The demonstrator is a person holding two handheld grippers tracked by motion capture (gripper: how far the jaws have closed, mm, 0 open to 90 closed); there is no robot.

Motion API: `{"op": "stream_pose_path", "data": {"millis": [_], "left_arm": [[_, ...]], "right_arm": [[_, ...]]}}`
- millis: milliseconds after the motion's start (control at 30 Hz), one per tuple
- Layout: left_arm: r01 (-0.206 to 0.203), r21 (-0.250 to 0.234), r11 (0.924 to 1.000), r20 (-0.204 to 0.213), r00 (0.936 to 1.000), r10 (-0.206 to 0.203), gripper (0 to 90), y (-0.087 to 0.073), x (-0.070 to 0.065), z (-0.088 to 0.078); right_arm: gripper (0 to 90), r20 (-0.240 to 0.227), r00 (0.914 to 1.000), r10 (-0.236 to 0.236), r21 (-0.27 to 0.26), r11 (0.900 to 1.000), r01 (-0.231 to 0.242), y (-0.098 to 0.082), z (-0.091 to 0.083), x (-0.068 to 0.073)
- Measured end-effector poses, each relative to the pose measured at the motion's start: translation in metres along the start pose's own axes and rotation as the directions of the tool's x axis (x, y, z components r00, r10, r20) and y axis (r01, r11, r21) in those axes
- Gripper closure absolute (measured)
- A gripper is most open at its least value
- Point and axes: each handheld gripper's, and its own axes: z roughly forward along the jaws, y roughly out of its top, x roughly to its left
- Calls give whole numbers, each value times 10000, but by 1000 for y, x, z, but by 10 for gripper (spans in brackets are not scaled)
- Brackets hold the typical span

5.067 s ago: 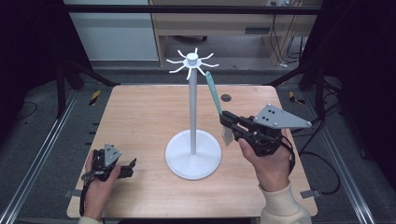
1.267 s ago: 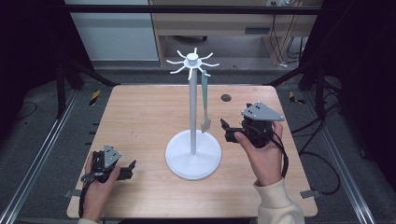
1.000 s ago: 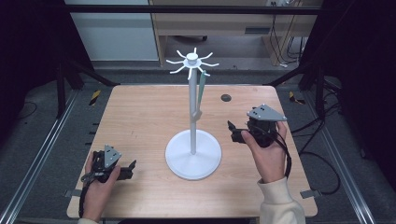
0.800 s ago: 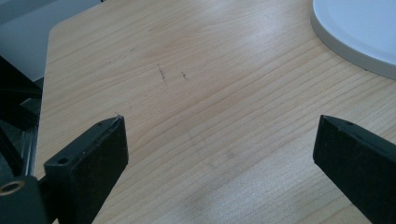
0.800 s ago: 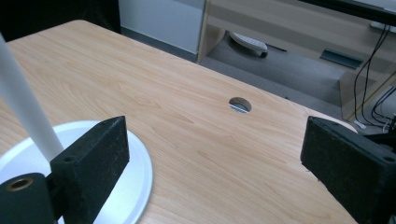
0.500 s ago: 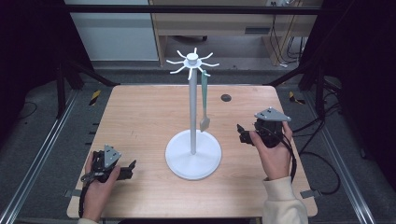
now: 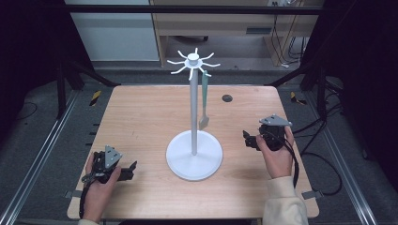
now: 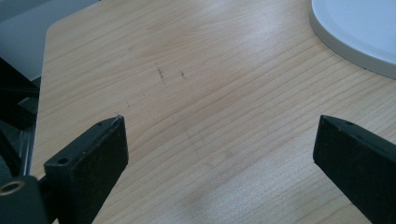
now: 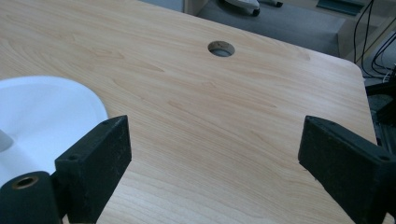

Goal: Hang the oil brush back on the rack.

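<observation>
A white stand (image 7: 193,112) with a round base (image 7: 194,160) and several hook arms at its top rises from the middle of the wooden table (image 7: 141,117). A green spatula (image 7: 204,101) hangs from one arm, right of the pole, swinging free. My right gripper (image 7: 247,139) rests low over the table right of the base, open and empty; its jaws stand wide apart over bare wood. My left gripper (image 7: 130,169) lies at the front left, open, nothing between its jaws. The base's edge (image 8: 355,37) shows in the left gripper view, and the base (image 9: 42,116) in the right gripper view.
A round cable hole (image 7: 227,98) sits in the table behind the right gripper, also the hole (image 9: 221,48) in the right gripper view. Black frame rails run along both sides of the table. Cables trail off the right edge.
The right gripper let go of the green spatula, leaving it hanging on the stand, and drew back right and down to the table. The left gripper stayed put.
</observation>
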Motion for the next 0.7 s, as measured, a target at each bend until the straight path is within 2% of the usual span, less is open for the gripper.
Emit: {"op": "stream_pose_path", "data": {"millis": [300,400,700], "left_arm": [[-13,25,10000,30,10000,13,28,0,0,0],[-34,42,10000,39,10000,34,29,0,-1,1],[-119,79,9999,29,9999,119,29,0,-2,1]], "right_arm": [[100,97,9996,261,57,9996,-262,-13,8,-8],[100,196,9998,75,229,9997,-80,-15,10,-9],[103,212,9997,-76,96,9999,74,-28,19,-12]]}}
